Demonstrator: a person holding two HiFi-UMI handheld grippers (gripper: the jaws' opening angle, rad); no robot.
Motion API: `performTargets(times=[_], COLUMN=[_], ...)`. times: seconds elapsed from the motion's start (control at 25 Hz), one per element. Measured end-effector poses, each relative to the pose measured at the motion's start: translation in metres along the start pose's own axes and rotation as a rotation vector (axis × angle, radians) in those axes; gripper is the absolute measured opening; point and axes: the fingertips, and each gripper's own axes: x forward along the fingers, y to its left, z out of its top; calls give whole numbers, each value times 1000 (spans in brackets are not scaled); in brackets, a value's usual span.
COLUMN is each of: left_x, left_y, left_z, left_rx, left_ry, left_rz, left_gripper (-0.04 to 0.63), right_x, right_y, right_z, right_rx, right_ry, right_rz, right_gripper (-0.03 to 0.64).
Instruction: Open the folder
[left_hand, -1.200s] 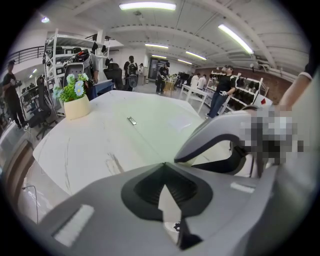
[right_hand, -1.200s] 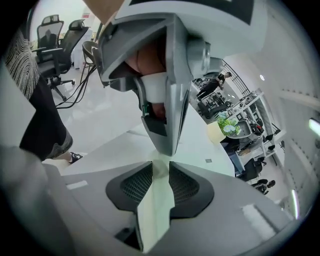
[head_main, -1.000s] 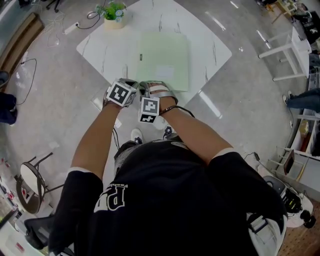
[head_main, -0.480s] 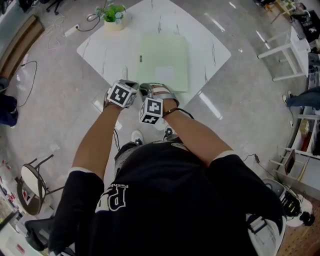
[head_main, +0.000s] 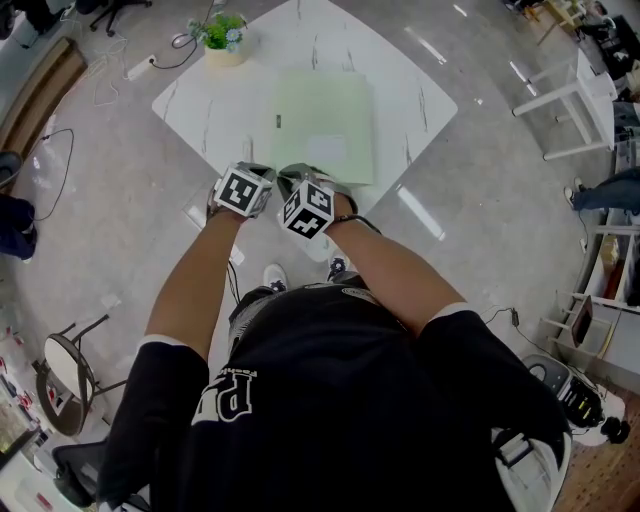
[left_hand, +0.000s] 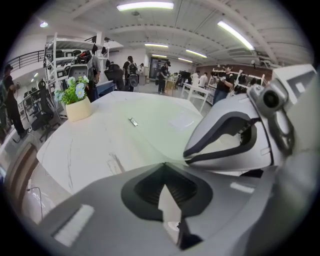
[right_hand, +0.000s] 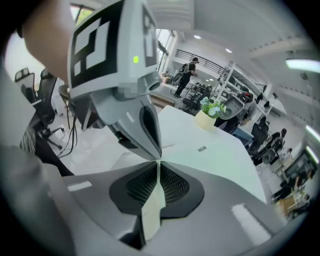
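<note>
A pale green folder (head_main: 320, 125) lies shut and flat on the white marble table (head_main: 210, 105), with a small dark clip (head_main: 278, 122) near its left edge. Both grippers hover side by side at the table's near corner, just short of the folder's near edge. My left gripper (head_main: 250, 180) is shut with nothing in it; its jaws meet at the tip (left_hand: 164, 162). My right gripper (head_main: 303, 185) is also shut and empty (right_hand: 158, 161), its marker cube tilted. From each gripper view the folder (left_hand: 150, 125) (right_hand: 215, 160) lies ahead, and the other gripper crowds the side.
A potted plant (head_main: 226, 38) stands at the table's far left corner. A white bench (head_main: 585, 100) and shelves are off to the right, a round stool (head_main: 62, 365) at lower left. Cables (head_main: 50, 150) trail over the floor. People stand in the background.
The right gripper has rolled, turning its marker cube, and shifted slightly forward. The left gripper has barely moved. The folder is unchanged.
</note>
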Motion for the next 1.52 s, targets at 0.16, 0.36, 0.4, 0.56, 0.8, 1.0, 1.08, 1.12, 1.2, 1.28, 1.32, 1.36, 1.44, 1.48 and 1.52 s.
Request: performTargets(times=[0.16,0.36,0.4,0.56,0.8,1.0,1.08,1.12,1.2,1.28,1.32,1.36,1.44,1.48,1.52], left_x=[-6,-9,-9,-8,-8,-6,-6,-6,-4,-1,-1,-1,0,0,1], left_y=[3,5,5,3,5,5,5,5,4,4,3,2,0,0,0], left_z=[5,6,6,5,4,3,3,2,0,-1,0,0,0,-2,-3], left_rx=[17,19,18,16,13,-1,-5,-3,6,15,16,17,14,11,12], left_ry=[-6,-8,-8,0,6,5,-1,-1,-1,-11,-17,-22,-22,-13,-3], left_rz=[33,47,48,41,41,33,33,35,27,12,11,12,15,18,22], left_gripper=[58,58,58,58,57,57,58,58,58,58,57,58,58,58,58], right_x=[-10,-29,-32,-45,-61,-82,-96,-103,-119,-133,-141,-148,-163,-170,-176], right_y=[-7,-24,-28,-29,-36,-49,-57,-61,-69,-78,-81,-85,-91,-93,-96], right_z=[7,18,19,28,31,38,39,39,39,38,37,35,27,22,17], right_rx=[176,319,337,339,354,400,430,446,477,511,527,544,573,584,594], right_ry=[-46,-123,-137,-164,-198,-269,-305,-322,-357,-395,-413,-429,-456,-467,-477], right_rz=[45,48,47,46,31,12,-3,-10,-27,-48,-59,-71,-96,-110,-124], right_gripper=[15,8,8,5,5,6,6,6,6,6,6,6,6,6,6])
